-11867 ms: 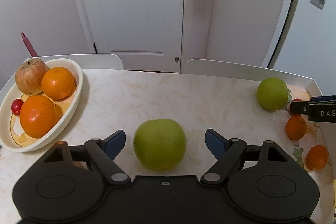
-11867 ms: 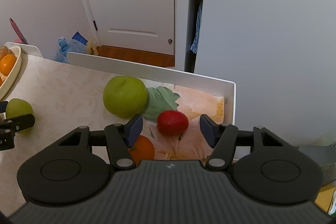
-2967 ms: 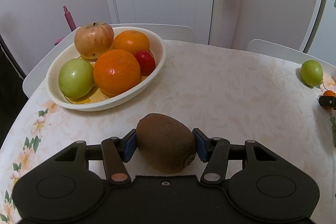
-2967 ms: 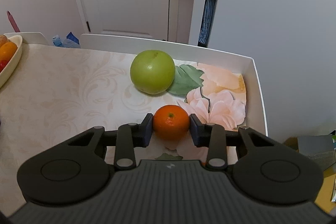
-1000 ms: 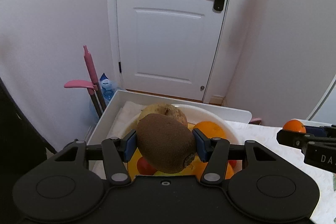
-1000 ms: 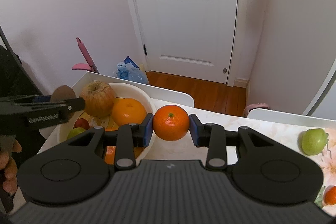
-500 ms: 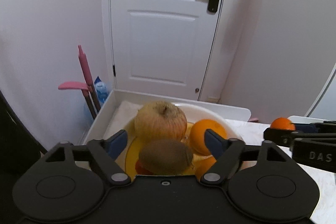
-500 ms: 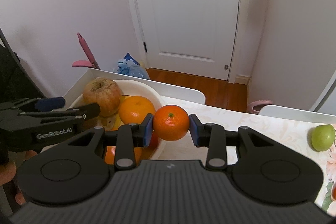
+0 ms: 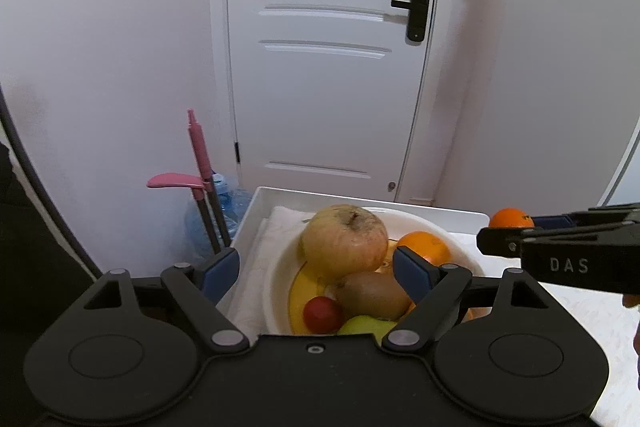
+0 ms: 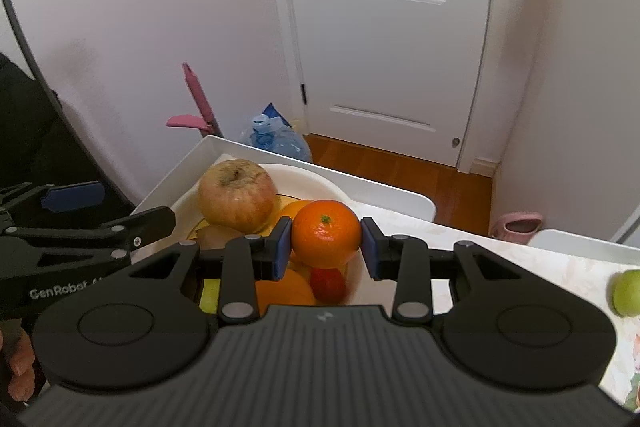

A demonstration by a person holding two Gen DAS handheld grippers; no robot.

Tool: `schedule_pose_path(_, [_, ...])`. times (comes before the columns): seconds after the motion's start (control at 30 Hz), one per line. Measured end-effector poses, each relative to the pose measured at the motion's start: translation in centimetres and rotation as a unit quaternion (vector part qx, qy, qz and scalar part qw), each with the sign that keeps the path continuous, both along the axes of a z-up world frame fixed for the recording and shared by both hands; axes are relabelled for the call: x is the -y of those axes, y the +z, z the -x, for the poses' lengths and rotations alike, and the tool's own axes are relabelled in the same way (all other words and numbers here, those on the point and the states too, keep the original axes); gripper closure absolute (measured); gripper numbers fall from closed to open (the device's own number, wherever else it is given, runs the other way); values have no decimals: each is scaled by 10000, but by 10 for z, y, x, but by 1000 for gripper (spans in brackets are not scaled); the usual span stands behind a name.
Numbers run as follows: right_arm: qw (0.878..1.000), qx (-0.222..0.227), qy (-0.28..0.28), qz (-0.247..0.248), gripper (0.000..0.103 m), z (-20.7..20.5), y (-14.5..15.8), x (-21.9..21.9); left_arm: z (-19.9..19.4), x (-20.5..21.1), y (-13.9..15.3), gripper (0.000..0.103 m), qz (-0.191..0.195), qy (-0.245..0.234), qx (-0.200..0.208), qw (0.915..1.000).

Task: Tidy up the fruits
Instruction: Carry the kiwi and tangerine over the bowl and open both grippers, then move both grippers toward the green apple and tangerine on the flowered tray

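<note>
A white bowl (image 9: 276,291) on the table holds a big reddish apple (image 9: 344,241), oranges (image 9: 424,247), a kiwi (image 9: 372,295), a small red fruit (image 9: 322,313) and a green apple (image 9: 366,325). My left gripper (image 9: 318,269) is open and empty above the bowl's left side. My right gripper (image 10: 326,247) is shut on a small mandarin (image 10: 326,233) and holds it above the bowl (image 10: 316,179); it also shows in the left wrist view (image 9: 510,219). The apple (image 10: 238,201) sits behind the mandarin to its left.
A green apple (image 10: 628,293) lies on the table at the far right. A white chair back (image 10: 384,191) stands behind the bowl. A pink-handled mop (image 9: 200,163) and a water bottle (image 9: 200,223) stand by the door. The left gripper's arm (image 10: 80,231) reaches in from the left.
My left gripper opened and let the kiwi drop into the bowl, then lifted a little. My right gripper carried the mandarin from the table's right side to above the bowl.
</note>
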State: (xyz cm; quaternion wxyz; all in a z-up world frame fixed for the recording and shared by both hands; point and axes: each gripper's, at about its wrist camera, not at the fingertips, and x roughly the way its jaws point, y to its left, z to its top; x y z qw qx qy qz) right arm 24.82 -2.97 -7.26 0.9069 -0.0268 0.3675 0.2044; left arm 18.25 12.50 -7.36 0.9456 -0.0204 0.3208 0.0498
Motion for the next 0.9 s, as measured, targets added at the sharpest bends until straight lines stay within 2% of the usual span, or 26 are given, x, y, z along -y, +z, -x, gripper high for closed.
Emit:
schedule_pose_path(0.4, [9991,-84,400,66,52,-10,-16,-41,19,-17,-2,14,-201,100,-155,9996])
schedule_pose_path(0.6, [9990,-150,405,101,51,-18,-30,-53,23,-27,-7,14,-271,125,-238,9993])
schedule_pose_path(0.63, [9992,-131,382,60,43,-17,-30,-53,24,-28,-8,14,-277,130,-245,9992])
schedule_pose_path(0.67, [9993,-116,367,24,29,-16,-30,-52,25,-29,-9,14,-280,134,-254,9992])
schedule_pose_path(0.73, [9996,-31,281,-44,13,-13,-29,-50,27,-31,-10,13,-277,146,-270,9991])
schedule_pose_path(0.8, [9997,-3,237,-45,9,-10,-29,-50,27,-33,-10,13,-260,152,-280,9992])
schedule_pose_path(0.9, [9998,-35,206,-5,9,-9,-30,-48,27,-34,-10,13,-227,148,-271,9993])
